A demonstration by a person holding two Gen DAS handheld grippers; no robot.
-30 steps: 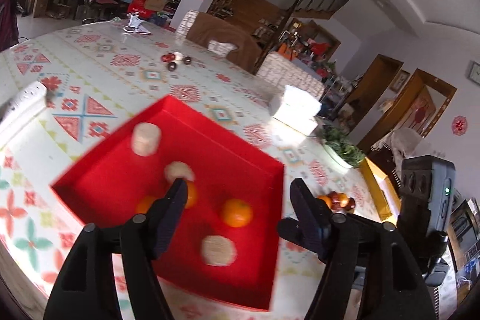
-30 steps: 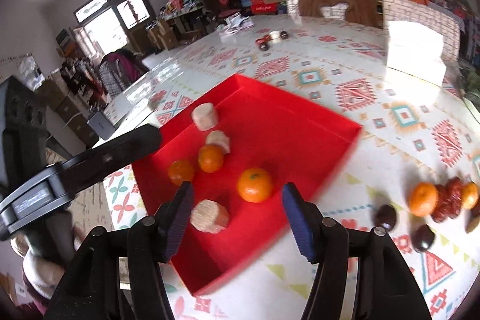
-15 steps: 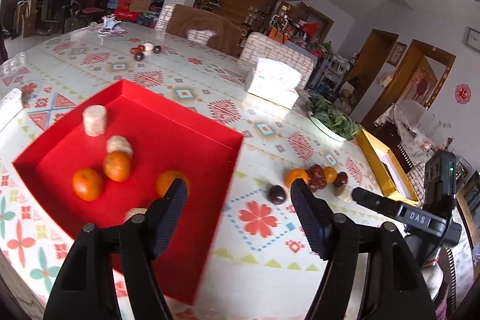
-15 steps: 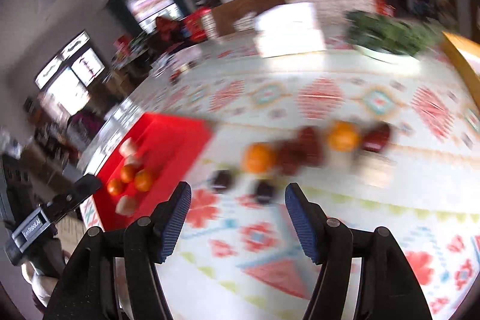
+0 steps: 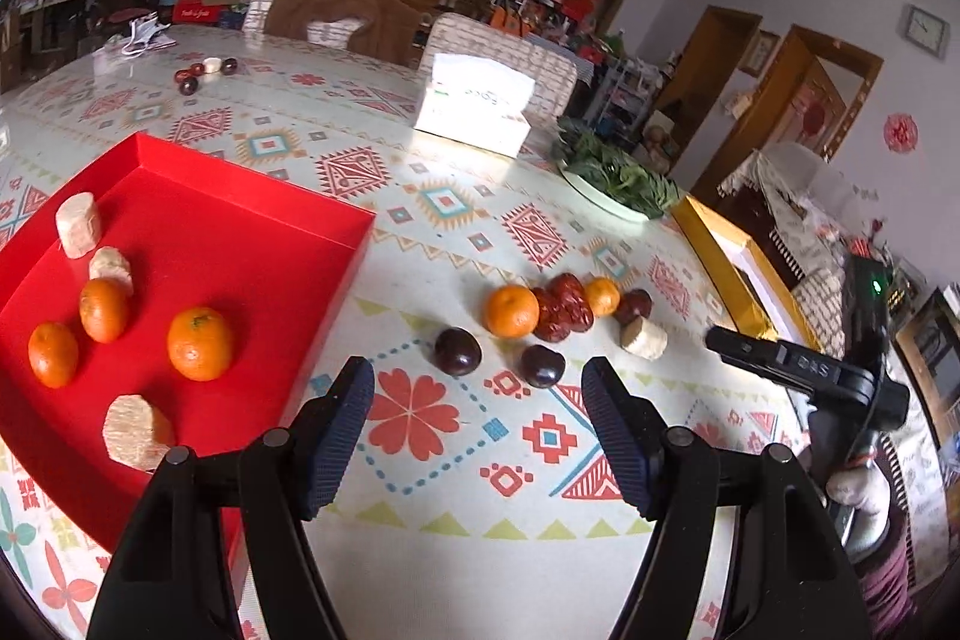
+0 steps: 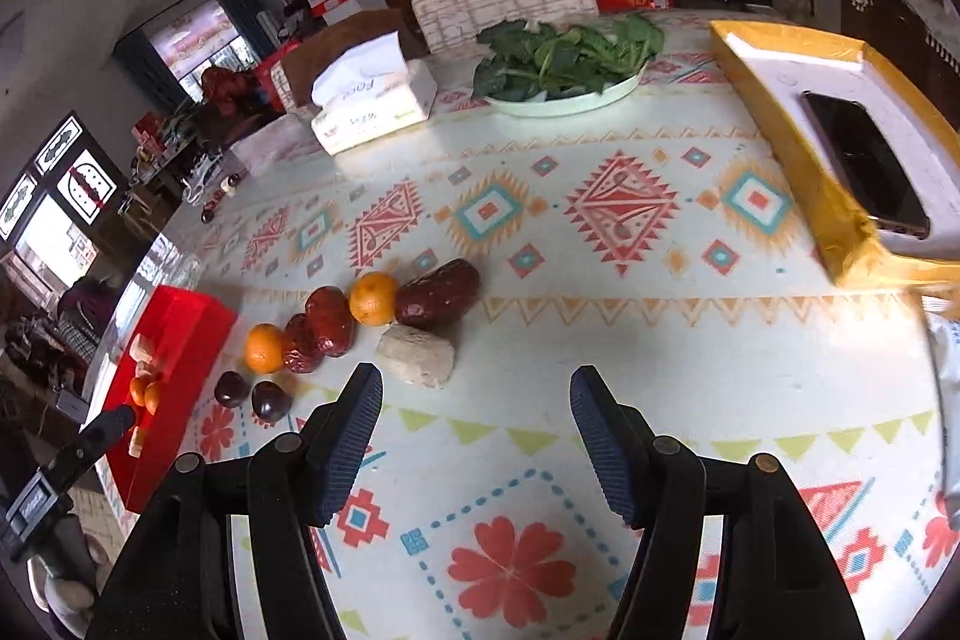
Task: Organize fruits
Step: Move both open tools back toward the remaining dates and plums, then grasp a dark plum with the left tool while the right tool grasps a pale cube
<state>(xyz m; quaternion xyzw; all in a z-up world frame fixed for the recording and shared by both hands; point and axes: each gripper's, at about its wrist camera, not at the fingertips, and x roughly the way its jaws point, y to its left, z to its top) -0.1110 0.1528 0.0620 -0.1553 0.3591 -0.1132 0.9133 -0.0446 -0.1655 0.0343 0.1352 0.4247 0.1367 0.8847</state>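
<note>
A red tray [image 5: 252, 220] lies at the left, holding three oranges [image 5: 200, 343] and three pale root chunks [image 5: 78, 225]. To its right, loose fruit lies on the patterned tablecloth: two oranges [image 5: 512, 310], red dates [image 5: 561, 307], two dark plums [image 5: 457, 351] and a pale chunk [image 5: 644, 338]. My left gripper [image 5: 477, 427] hovers open just short of the plums, nothing between its fingers. My right gripper [image 6: 474, 439] is open and empty above the cloth, with the pale chunk [image 6: 417, 355], dates [image 6: 438, 293] and an orange [image 6: 373, 298] ahead to its left.
A tissue box [image 5: 477, 103], a plate of leafy greens [image 6: 564, 61] and a yellow box [image 6: 840, 142] holding a phone stand farther back. More small fruit [image 5: 204, 73] sits far across the table. Chairs line the far edge.
Both grippers have swung right, away from over the red tray to the loose fruit on the cloth. The right one has swept farther, past the pile.
</note>
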